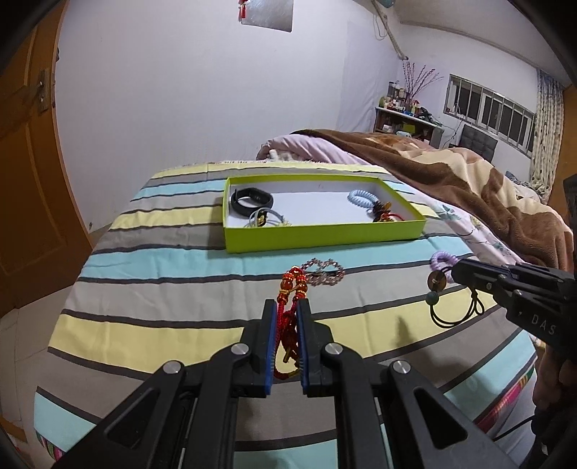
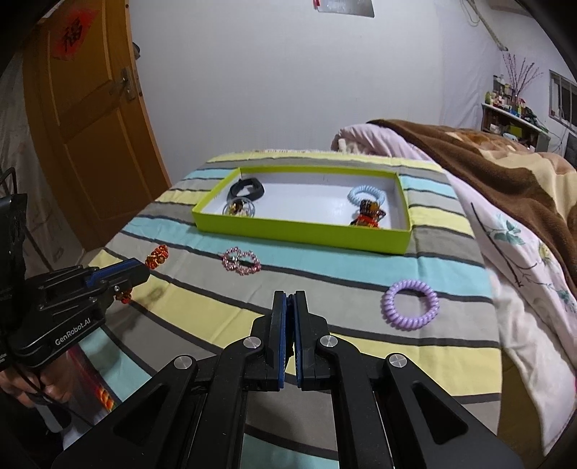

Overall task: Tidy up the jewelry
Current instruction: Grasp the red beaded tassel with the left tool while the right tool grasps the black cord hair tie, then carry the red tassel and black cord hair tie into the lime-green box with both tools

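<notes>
**Readable markings**

On my left gripper (image 2: pixel 139 274), seen from the right wrist camera, white lettering on the black body reads "GenRobot.AI". My right gripper (image 1: pixel 455 275) shows "DAS" on its side, cut off by the frame edge. The door (image 2: pixel 93 119) carries a red paper (image 2: pixel 72 34) with the character "福".

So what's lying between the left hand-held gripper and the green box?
Only the pink beaded bracelet, on the striped sheet short of the green box; left wrist view shows it.
</notes>
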A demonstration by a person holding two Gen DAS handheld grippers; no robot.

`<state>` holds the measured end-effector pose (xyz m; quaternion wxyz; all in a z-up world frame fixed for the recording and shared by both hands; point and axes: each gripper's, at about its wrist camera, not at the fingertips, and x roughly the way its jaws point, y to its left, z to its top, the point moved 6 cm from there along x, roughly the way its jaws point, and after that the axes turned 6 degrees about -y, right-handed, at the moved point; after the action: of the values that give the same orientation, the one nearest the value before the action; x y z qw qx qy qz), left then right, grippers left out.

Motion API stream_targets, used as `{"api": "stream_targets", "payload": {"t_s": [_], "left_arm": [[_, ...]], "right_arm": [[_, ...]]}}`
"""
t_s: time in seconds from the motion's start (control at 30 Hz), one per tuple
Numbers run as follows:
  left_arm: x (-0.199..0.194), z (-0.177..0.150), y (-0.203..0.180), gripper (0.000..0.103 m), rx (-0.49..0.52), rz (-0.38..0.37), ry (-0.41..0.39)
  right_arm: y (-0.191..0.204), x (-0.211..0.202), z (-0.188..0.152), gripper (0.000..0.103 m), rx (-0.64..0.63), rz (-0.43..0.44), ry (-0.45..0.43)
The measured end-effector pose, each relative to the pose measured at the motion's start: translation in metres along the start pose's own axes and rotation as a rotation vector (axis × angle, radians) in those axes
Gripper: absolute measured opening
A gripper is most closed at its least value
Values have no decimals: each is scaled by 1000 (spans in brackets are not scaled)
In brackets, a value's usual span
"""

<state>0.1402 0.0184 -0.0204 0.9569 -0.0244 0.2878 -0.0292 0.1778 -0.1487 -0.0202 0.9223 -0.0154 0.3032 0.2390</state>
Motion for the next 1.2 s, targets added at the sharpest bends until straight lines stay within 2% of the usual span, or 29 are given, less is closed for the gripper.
{"api": "stream_targets", "payload": {"t_s": [0.3,0.53,0.9,1.2], "left_arm": [[2,20,-11,11,31,-11,-31],[19,45,-10,11,30,-19,-55],[64,84,-9,11,37,-31,-59],[120,105,-6,11,39,-19,-27]], "right_arm": [[-11,1,24,3,-3,1,-39],[-18,16,52,3,-20,3,-65],[-41,68,89,3,-26,18,-63],[-60,128,103,3,-25,38,0]]}}
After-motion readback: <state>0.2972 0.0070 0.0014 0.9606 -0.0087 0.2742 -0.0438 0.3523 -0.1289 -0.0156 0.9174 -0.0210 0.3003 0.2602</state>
